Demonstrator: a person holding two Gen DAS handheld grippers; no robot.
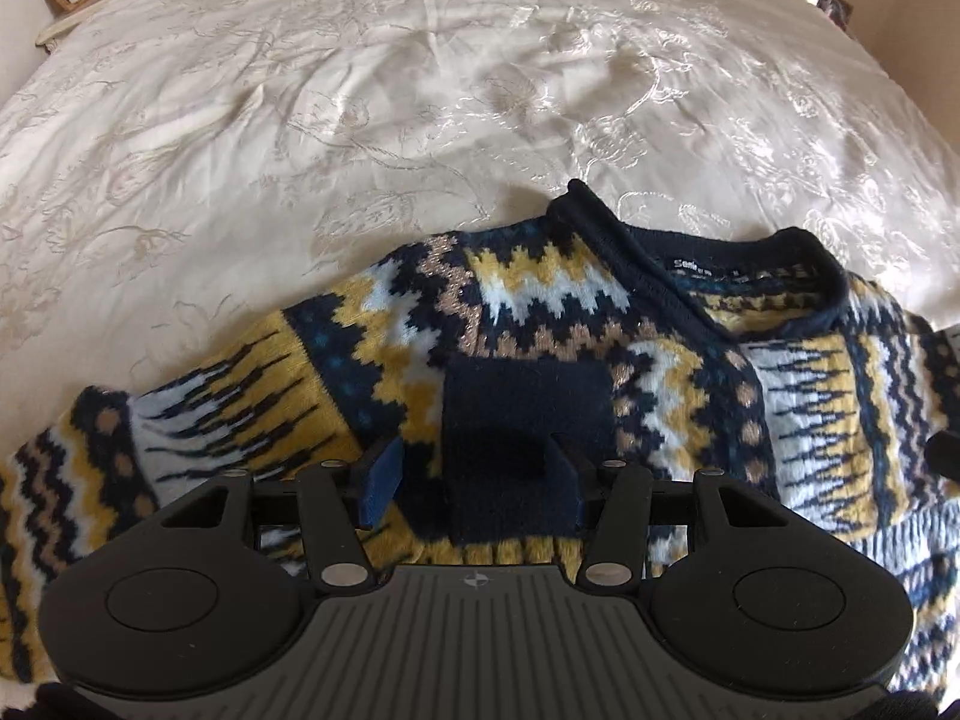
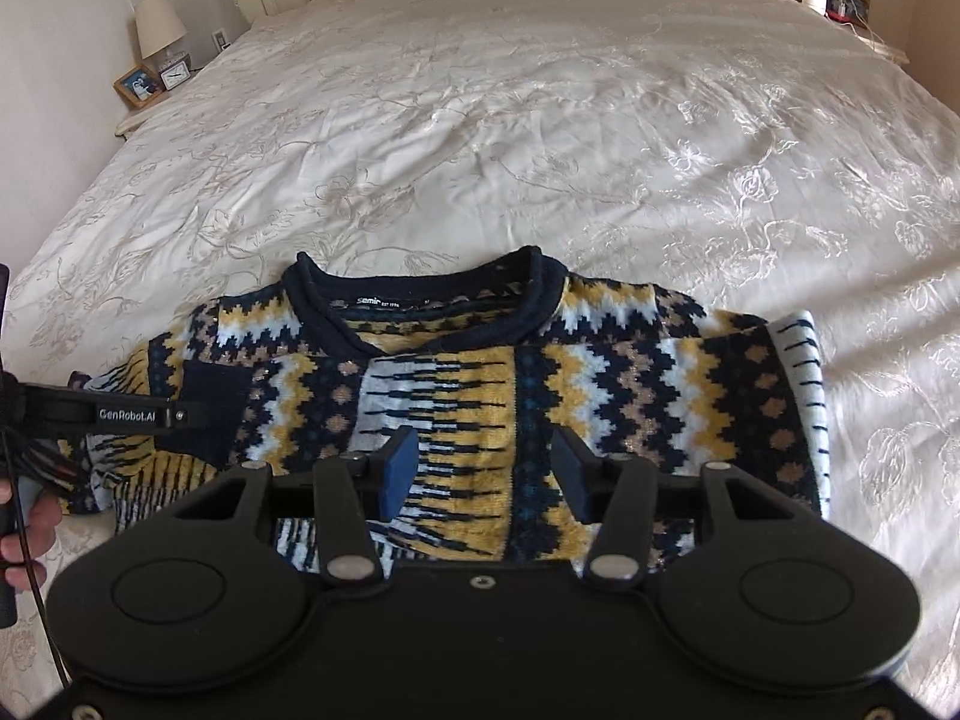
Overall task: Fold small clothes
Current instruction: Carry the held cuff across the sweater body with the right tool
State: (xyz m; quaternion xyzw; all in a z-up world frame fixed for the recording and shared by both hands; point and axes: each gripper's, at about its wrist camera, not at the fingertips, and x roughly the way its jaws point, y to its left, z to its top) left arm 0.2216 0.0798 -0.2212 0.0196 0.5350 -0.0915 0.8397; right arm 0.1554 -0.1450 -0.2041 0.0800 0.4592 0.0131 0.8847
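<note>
Sweater [image 2: 480,384] flat on bed [image 2: 540,120], sleeve cuff [image 1: 522,420] between left gripper [image 1: 474,474] jaws, apart; right gripper [image 2: 483,471] jaws apart, nothing clamped.

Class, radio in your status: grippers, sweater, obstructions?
Left gripper open over navy cuff. Right gripper open, empty. Sweater partly folded on bed. Nothing blocking.

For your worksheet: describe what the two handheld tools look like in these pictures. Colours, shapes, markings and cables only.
Each tool, left and right, has a broad black body with two round discs, silver pivot screws and two black fingers tipped with blue pads. Seen from the right wrist camera, the left tool's side reads "GenRobot.AI" in white, with dark cables trailing by the person's hand.
</note>
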